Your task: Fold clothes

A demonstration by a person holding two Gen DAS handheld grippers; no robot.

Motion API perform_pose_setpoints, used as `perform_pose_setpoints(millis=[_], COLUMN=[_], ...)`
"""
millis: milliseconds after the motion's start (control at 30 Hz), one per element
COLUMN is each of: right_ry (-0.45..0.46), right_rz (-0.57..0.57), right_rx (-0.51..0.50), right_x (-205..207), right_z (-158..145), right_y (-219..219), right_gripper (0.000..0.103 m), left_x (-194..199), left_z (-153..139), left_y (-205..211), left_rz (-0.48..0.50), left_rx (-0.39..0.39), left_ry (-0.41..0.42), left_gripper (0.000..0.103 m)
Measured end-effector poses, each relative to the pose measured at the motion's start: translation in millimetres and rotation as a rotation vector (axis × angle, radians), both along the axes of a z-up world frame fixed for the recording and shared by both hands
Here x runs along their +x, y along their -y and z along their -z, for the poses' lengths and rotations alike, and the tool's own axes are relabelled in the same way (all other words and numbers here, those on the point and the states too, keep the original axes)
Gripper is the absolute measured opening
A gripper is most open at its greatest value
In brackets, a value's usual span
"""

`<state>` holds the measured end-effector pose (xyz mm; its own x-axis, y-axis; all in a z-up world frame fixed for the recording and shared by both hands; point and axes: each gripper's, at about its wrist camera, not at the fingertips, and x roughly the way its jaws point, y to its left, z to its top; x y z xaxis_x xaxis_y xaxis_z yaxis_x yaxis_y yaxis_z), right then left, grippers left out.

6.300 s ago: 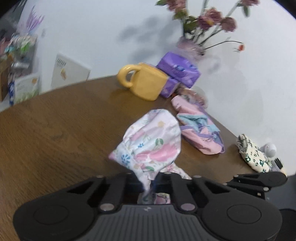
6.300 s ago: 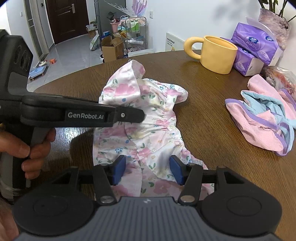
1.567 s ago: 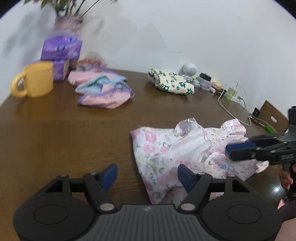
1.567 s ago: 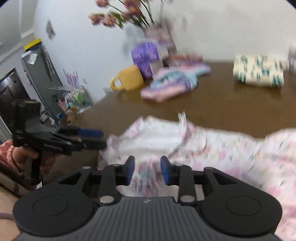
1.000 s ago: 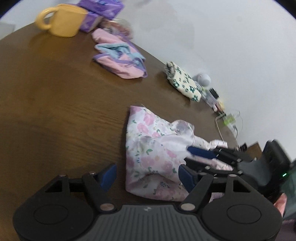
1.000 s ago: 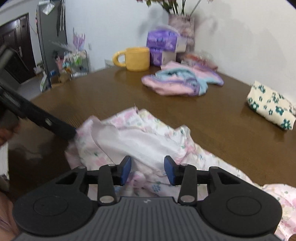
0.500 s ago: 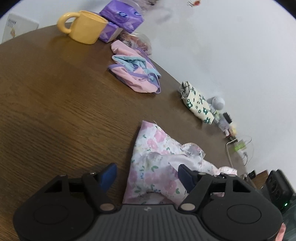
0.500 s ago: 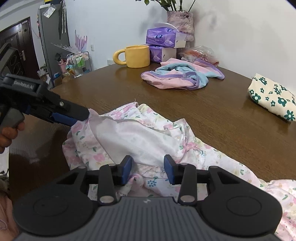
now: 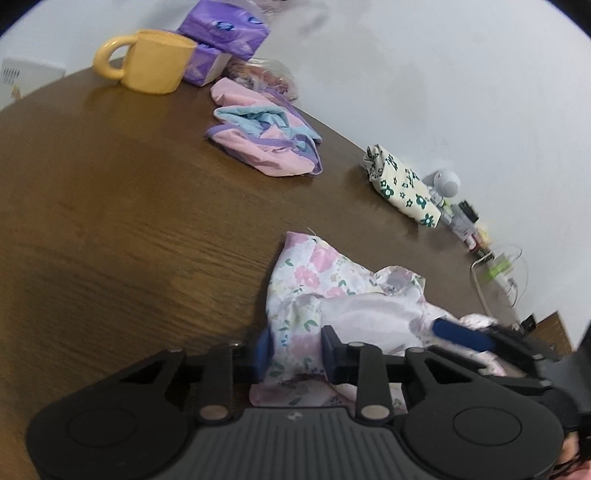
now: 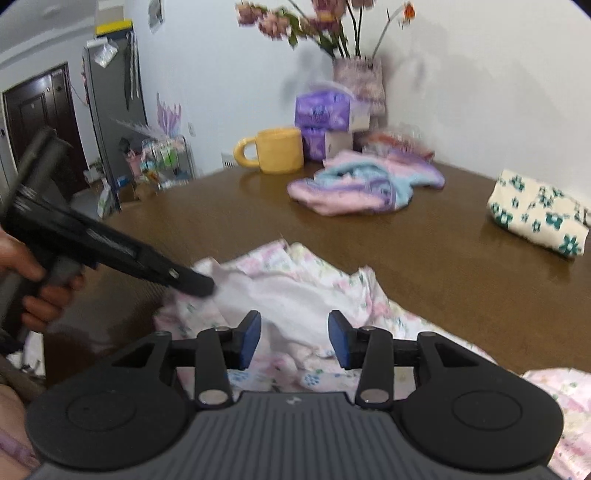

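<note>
A crumpled floral garment (image 9: 332, 280) lies on the brown wooden table (image 9: 110, 221), near its front edge. My left gripper (image 9: 295, 347) is shut on the garment's near left edge, with cloth bunched between its blue pads. In the right wrist view the left gripper (image 10: 195, 286) comes in from the left, held by a hand, its tip on the floral garment (image 10: 295, 280). My right gripper (image 10: 294, 345) stands open just above the white inner side of the cloth. The right gripper (image 9: 461, 338) is blurred in the left wrist view, at the garment's right side.
A pink and blue garment (image 9: 266, 136) lies bunched mid-table, and a folded cream cloth with green flowers (image 9: 402, 188) sits by the wall. A yellow mug (image 9: 155, 61), purple tissue packs (image 9: 218, 33) and a flower vase (image 10: 358, 81) stand at the back. Cables (image 9: 495, 266) run along the right edge.
The left gripper's fingers have closed from wide open onto the floral garment's edge. The right gripper has shifted a little over the cloth, its fingers slightly wider apart.
</note>
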<state>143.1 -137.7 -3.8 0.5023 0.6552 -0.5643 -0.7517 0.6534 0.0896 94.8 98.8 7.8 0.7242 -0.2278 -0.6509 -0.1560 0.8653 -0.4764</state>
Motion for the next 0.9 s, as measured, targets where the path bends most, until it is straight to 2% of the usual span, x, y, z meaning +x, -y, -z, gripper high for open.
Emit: perform_pose_setpoints(millis=[100,233,367,433,533,667,733,900], right_ry=[0.018,0.009,-0.017,-0.023,-0.025,-0.047,-0.053,-0.056], right_rz=[-0.019,-0.011,0.025,0.026,0.018,0.05,0.056,0.071], right_rx=[0.0,-0.038,-0.032,-0.025,-0.042,-0.098,-0.094,-0.088], right_x=[-6,-2,8,9,10,18,20,21], right_z=[-5,1,6,7,11,24,26,30], right_y=[-3,-10,-10,-9,-14,-18,-16,-15], right_gripper=[0.044,0.045,0.045,0.045,0.045,0.042,0.041,0.039], left_x=[4,8,9,9,11,5,0,-8], left_z=[-4,-9,-12,-13,-9,-5,-4,9], left_y=[8,19,23,23,22,4,-10,-41], left_rz=[0.039,0.089,0.114,0.127,0.139,0.097,0.078,0.042], left_rx=[0.094,0.211,0.309,0.331,0.306,0.156,0.057,-0.285], left_ry=[0.025,0.06,0.092,0.093,0.071,0.047,0.04,-0.001], left_gripper=[0.016,0.012,0.01,0.01,0.018,0.054,0.057,0.06])
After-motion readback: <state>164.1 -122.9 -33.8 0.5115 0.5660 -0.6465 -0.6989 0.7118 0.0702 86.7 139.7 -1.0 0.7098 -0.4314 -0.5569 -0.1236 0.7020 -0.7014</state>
